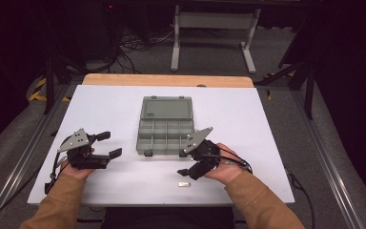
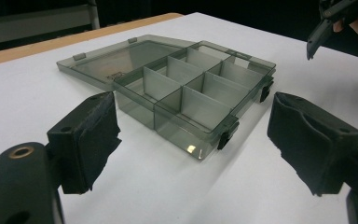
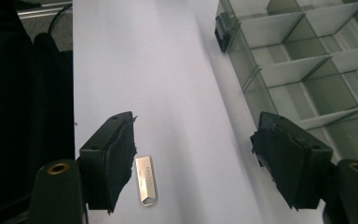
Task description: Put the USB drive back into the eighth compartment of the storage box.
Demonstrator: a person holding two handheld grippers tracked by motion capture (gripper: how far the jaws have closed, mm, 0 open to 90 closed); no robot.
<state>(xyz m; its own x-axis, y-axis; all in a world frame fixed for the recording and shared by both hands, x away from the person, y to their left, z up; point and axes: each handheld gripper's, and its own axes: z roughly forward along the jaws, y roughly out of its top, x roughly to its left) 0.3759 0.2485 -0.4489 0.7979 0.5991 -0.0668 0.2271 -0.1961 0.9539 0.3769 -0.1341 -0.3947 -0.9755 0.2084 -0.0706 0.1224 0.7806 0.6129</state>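
USB stick (image 3: 146, 180): flat on white table (image 1: 267, 124), near edge, just before open organizer box (image 1: 165, 125) | right gripper (image 1: 190, 171): jaws wide, empty, angled down over it, probably lining up a pick | left gripper (image 1: 108, 144): jaws wide, empty, facing box, apart.

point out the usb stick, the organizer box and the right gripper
usb stick (image 3: 145, 185), right gripper view, middle of its metal body
organizer box (image 1: 165, 139), high view, divider grid
right gripper (image 3: 193, 163), right gripper view, midway between its fingertips
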